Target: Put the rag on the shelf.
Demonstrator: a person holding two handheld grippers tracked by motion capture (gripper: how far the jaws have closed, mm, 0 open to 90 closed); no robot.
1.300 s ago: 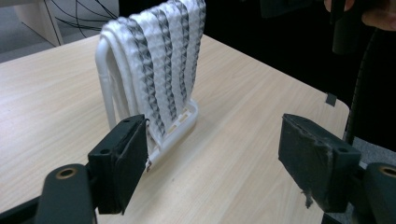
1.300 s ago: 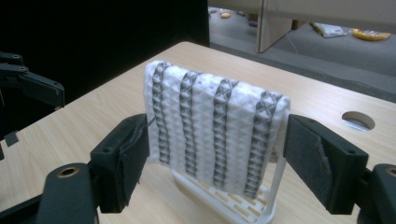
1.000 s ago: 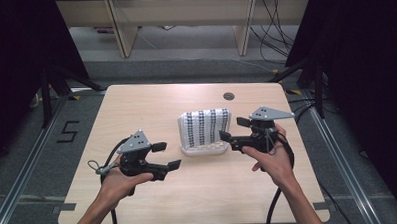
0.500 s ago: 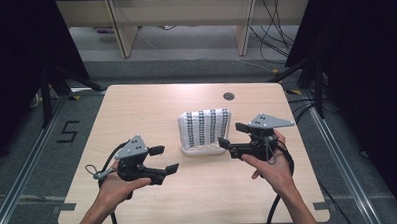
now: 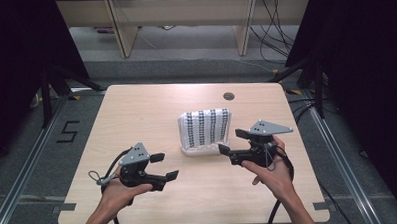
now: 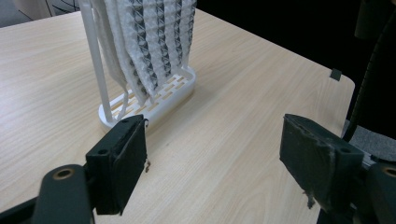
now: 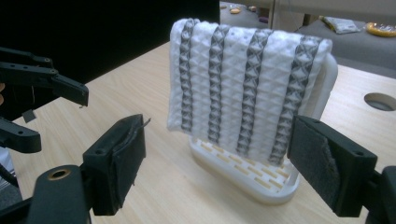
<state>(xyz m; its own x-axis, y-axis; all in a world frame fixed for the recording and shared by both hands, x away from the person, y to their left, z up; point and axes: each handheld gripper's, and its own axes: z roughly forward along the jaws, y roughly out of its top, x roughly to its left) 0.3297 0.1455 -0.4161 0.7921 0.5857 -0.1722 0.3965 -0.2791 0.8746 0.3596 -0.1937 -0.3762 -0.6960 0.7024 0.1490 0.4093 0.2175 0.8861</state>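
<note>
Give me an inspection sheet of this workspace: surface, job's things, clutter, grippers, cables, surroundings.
Surface: light wooden table with a round hole near its far edge.
Job's things: white slotted rack standing mid-table, with a white cloth with dark stripes draped over it.
Clutter: nothing seen.
Grippers: left gripper open, held over the table's near left part, apart from the rack; right gripper open, just right of the rack, with nothing between its fingers.
Cables: one trails from each gripper toward the person; loose cables lie on the floor behind the table.
Surroundings: dark curtains on both sides, wooden furniture legs behind, a "5" marked on the floor at left.
</note>
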